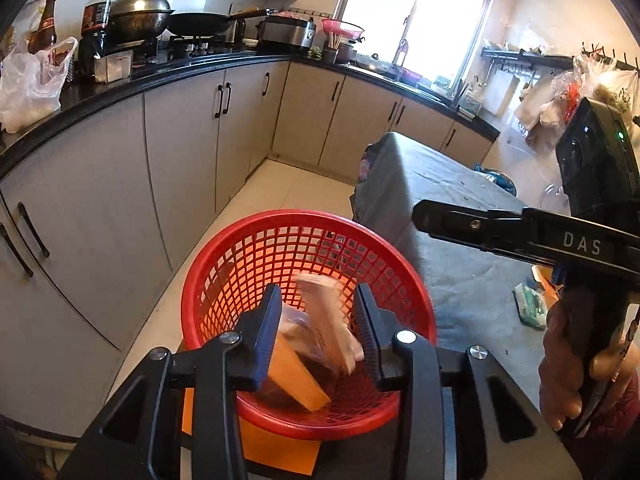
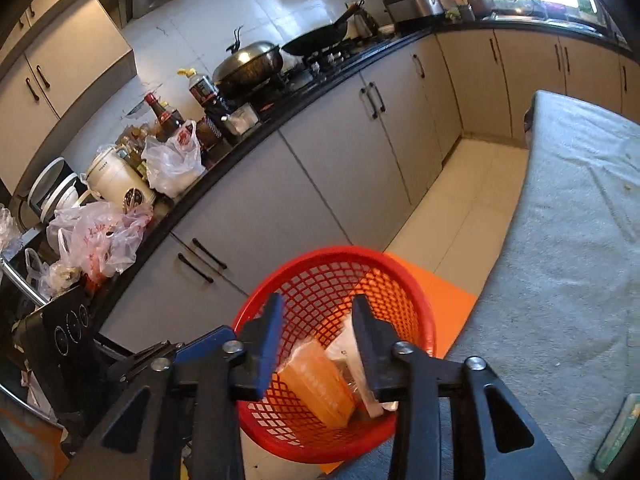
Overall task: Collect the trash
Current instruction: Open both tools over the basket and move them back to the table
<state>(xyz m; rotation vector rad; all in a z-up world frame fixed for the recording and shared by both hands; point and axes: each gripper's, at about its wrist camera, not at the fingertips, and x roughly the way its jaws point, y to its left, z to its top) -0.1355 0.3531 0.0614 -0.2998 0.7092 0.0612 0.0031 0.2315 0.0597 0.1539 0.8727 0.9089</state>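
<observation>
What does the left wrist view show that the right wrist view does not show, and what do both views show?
Only the left wrist view shows the right gripper from the side, the bright window, and a blurred pinkish packet over the basket.

Only the right wrist view shows the white electric kettle and the white upper cabinets.

Both show the red plastic mesh basket with an orange box inside, the grey cloth-covered table, and the lidded metal wok.
</observation>
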